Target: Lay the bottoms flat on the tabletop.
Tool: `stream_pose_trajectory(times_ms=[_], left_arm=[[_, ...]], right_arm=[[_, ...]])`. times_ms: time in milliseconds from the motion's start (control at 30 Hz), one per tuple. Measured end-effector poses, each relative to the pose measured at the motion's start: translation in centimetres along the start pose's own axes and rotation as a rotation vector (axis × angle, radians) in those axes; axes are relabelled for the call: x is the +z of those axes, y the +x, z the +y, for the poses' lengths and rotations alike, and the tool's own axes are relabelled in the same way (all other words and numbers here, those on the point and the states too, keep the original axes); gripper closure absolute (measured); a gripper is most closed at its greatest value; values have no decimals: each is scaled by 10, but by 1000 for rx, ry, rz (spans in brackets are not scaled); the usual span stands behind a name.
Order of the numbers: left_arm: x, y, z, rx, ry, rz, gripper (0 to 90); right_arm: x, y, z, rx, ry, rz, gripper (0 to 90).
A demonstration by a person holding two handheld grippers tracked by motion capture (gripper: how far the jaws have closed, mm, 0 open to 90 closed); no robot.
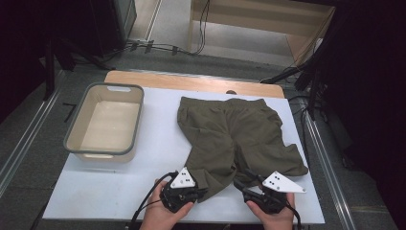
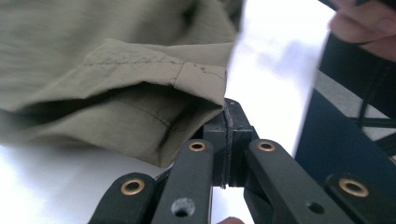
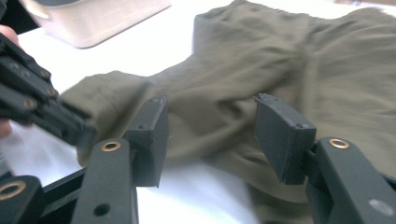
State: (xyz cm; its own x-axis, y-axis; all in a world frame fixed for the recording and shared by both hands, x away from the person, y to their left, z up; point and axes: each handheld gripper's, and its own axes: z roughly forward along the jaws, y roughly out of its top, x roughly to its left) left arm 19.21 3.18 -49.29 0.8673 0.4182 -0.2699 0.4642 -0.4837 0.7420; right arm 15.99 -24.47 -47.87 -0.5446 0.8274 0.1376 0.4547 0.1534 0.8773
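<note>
Olive-green shorts (image 1: 234, 134) lie spread on the white table top (image 1: 158, 143), waistband at the far side, legs toward me. My left gripper (image 1: 203, 191) is at the hem of the left leg; in the left gripper view its jaws (image 2: 228, 121) are pressed together at the corner of the stitched hem (image 2: 196, 77). My right gripper (image 1: 239, 183) is by the crotch and the right leg's inner edge. In the right gripper view it (image 3: 210, 135) stands open just over the shorts (image 3: 280, 60), pads apart and touching nothing, and the left gripper (image 3: 79, 128) shows at the hem.
A grey-rimmed beige plastic bin (image 1: 76, 139) sits at the table's left; its wall (image 3: 93, 28) shows in the right gripper view. A wooden strip (image 1: 191, 81) runs along the far edge. Cables and dark stands crowd the floor beyond the table.
</note>
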Motion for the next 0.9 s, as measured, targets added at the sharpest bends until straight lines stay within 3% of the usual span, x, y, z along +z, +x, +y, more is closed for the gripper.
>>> stream_pose_trajectory(times_ms=[133, 200, 267, 367, 500, 567, 700, 900], left_arm=[[2, -13, -5, 33, 16, -14, 885], [0, -16, -7, 52, -1, -37, 869], [-4, -16, -8, 69, 2, -59, 798], [-13, -15, -8, 87, -29, -53, 637], [-28, -3, 1, 93, -65, -32, 439], [-35, 7, 6, 75, -101, -16, 375], [-40, 28, 17, 38, -130, 38, 315], [-26, 61, 27, -1, -116, 117, 300]], right_arm=[[17, 12, -3, 9, 39, -5, 319], [27, 17, -6, -5, 78, -41, 246], [37, 20, -10, -15, 115, -73, 247], [45, 20, -16, -21, 162, -97, 389], [50, 16, -22, -30, 219, -74, 580], [51, 14, -25, -26, 236, -56, 654], [51, 12, -26, -37, 243, -34, 754], [50, 10, -27, -46, 247, -25, 797]])
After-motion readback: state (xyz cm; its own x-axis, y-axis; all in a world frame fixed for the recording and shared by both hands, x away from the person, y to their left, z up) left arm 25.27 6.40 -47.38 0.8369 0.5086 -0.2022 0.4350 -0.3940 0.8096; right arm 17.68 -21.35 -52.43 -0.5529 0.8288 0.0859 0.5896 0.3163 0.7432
